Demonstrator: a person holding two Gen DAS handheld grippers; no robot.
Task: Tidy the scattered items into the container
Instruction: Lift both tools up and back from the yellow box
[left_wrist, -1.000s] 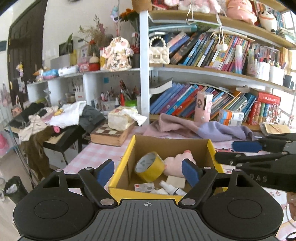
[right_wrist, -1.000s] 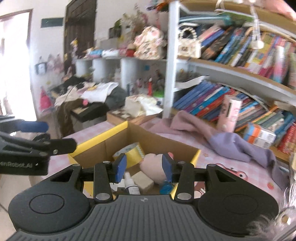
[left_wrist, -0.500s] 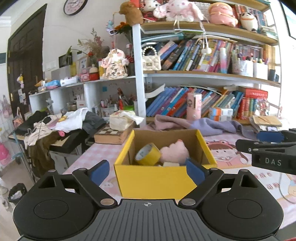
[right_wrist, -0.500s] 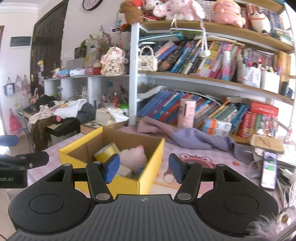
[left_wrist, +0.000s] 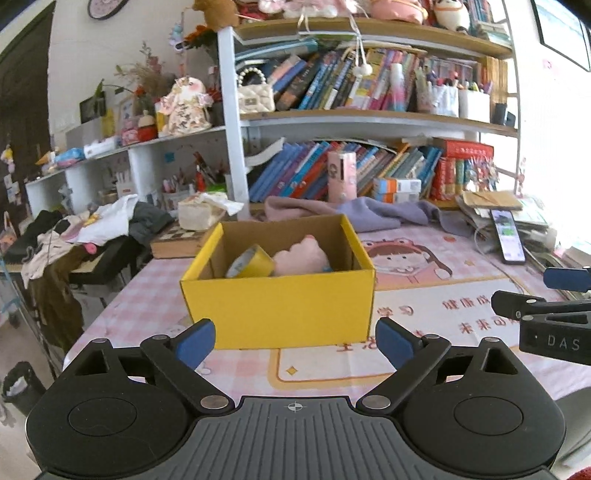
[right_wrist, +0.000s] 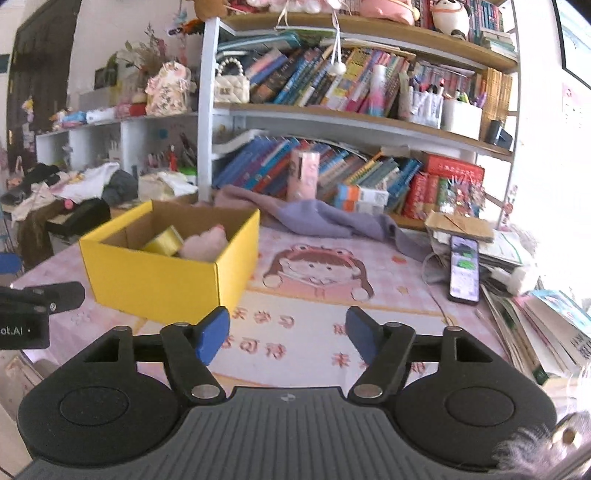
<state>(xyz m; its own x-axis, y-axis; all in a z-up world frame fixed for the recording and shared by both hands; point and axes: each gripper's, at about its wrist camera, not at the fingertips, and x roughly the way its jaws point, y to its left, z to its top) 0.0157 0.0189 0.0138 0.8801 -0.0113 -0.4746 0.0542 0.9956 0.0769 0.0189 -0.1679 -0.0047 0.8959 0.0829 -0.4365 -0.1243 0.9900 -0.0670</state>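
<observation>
Since a second ago I have pulled both grippers back from over the yellow cardboard box, so I now see its front wall from outside instead of looking down into it. The box sits on the pink cartoon-print table mat, and over its rim I can make out a yellow tape roll leaning beside a pink plush toy; anything lower in the box is hidden by the wall. Behind the box lie a lilac cloth, a chessboard box with a tissue pack on top, and a bookshelf packed with books. To the right, a smartphone rests against a stack of papers, and a heap of clothes covers a side table on the left. Nothing stands between either gripper and the box. The left gripper hangs low in front of the box, tilted slightly down, its jaws spread wide after opening further, with nothing between the blue pads. The right gripper sits to the right of the box over the mat's printed characters, jaws about half open and just widened, also holding nothing. Each gripper's tip shows at the edge of the other's view.
</observation>
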